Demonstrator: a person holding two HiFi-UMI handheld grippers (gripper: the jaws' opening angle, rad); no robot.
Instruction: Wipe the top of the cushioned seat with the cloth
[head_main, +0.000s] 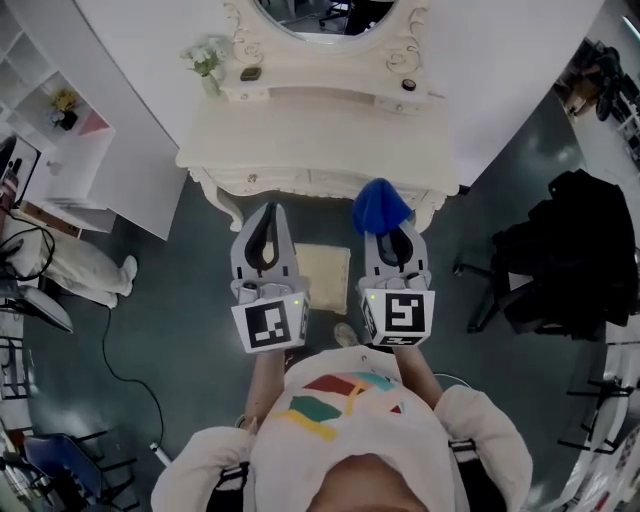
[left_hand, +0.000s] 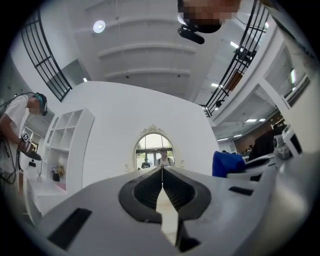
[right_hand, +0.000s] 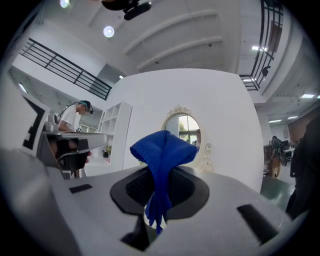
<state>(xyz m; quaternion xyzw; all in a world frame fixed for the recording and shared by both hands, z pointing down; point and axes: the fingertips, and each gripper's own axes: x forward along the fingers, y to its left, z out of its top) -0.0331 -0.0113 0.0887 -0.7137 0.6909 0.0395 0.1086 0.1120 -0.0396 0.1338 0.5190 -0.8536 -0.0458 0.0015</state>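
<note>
Approach, wiping not begun — right tongs (head_main: 396, 240) clamp the bunched blue cloth (right_hand: 162, 150), left tongs (head_main: 268, 215) closed and empty, above the cushioned seat (head_main: 322, 278) on the floor (head_main: 190, 300) by the bench's (head_main: 320, 130) front edge; next, likely, lower cloth onto it.

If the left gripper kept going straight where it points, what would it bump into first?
Probably the mirror on the dressing table: it sits dead ahead of the shut left gripper. Nothing nearer shows, though depth is unclear.
</note>
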